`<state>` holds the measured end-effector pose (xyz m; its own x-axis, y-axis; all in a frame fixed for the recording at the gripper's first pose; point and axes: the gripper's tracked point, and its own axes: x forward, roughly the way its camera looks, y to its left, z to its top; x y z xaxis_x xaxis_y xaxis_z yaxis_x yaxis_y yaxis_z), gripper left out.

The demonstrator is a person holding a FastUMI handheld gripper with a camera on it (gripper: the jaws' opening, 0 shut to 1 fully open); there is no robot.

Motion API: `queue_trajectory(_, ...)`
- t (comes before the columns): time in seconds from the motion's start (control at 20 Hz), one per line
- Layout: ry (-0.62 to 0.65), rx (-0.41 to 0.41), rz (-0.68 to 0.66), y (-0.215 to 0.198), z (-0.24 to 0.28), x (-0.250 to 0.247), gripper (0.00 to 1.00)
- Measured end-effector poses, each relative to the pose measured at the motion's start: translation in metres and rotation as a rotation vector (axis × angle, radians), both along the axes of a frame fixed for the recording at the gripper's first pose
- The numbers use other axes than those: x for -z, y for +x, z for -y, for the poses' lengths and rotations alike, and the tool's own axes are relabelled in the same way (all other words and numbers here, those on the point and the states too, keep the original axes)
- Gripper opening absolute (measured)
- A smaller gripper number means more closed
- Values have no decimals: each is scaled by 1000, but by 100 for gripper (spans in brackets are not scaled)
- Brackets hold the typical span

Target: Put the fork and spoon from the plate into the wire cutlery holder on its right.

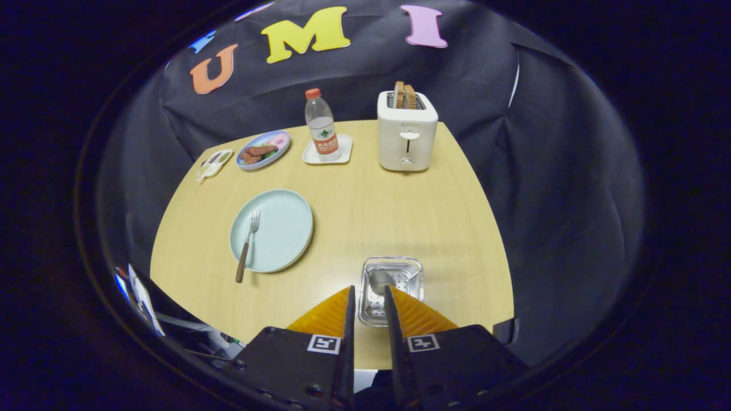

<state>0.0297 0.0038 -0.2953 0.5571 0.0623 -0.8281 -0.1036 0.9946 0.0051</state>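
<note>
Hand-held gripper (369, 292) parted above one spoon (379, 281)

A light wooden table (365, 217) was seen mid-frame. On it, a pale plate (280, 225) lay centre-left, a wire cutlery holder (393, 285) lower centre, a toaster (406, 137) at the upper right, and a small tray (328, 153), a food plate (264, 149) and a small dish (215, 162) along the upper left.
</note>
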Motion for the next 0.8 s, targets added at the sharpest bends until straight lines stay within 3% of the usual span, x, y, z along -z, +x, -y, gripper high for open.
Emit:
queue_trajectory(0.2, 25, -73, 4, 3, -51, 11, 44)
queue_trajectory(0.45, 29, -148, 12, 14, -115, 27, 81)
queue_trajectory(0.6, 25, -170, 11, 24, -147, 42, 88)
queue_trajectory(0.8, 71, -174, -26, 35, -188, 65, 88)
